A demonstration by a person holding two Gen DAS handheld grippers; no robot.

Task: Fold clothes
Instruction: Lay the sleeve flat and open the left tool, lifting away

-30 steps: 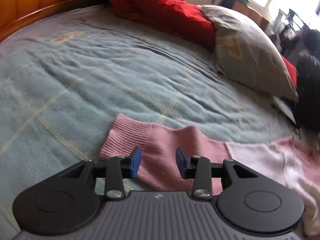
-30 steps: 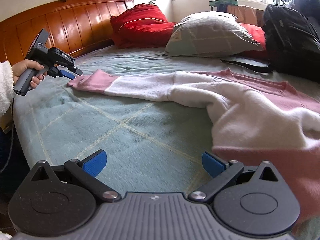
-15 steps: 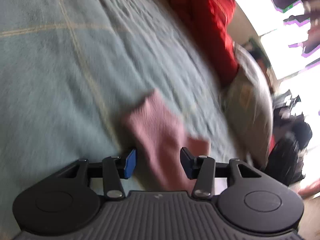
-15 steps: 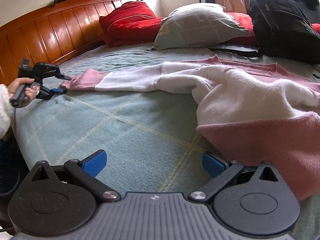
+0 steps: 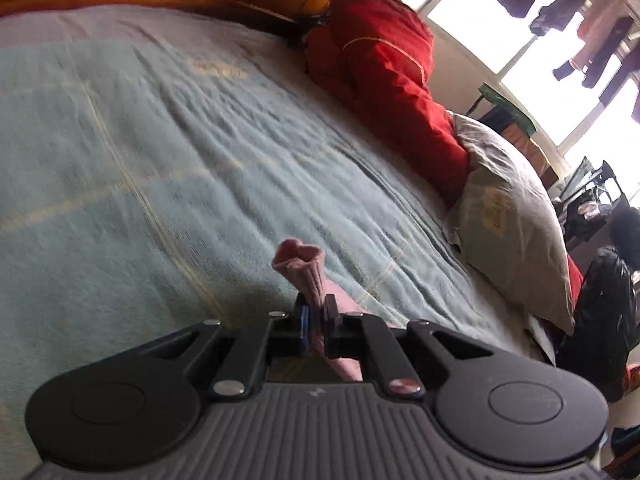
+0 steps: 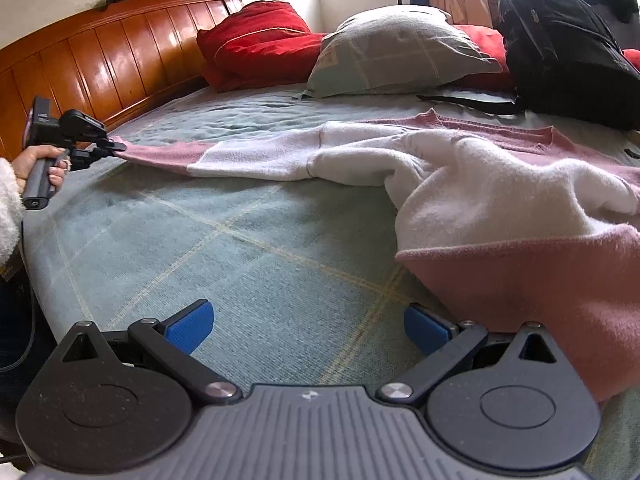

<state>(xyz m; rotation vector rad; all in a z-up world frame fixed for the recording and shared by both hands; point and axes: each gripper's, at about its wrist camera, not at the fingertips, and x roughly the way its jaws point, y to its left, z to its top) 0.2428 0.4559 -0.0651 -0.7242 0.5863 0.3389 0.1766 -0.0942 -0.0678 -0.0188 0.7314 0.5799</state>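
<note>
A pink and white sweater (image 6: 472,184) lies spread on the blue-green bed cover (image 6: 256,248). Its long sleeve stretches to the left, ending in a pink cuff (image 5: 302,268). My left gripper (image 5: 315,312) is shut on that cuff and holds it just above the bed; it also shows in the right wrist view (image 6: 116,148), pulling the sleeve straight. My right gripper (image 6: 306,326) is wide open and empty, low over the bed, just left of the sweater's pink hem (image 6: 540,280).
A wooden headboard (image 6: 100,64) runs along the far left. A red pillow (image 6: 256,56), a grey pillow (image 6: 400,52) and a black backpack (image 6: 568,52) sit at the back of the bed. The bed's near edge is at the lower left.
My left gripper has closed on the pink cuff and lifted it off the bed, pulling the sleeve taut. My right gripper has moved closer to the pink hem and stays open.
</note>
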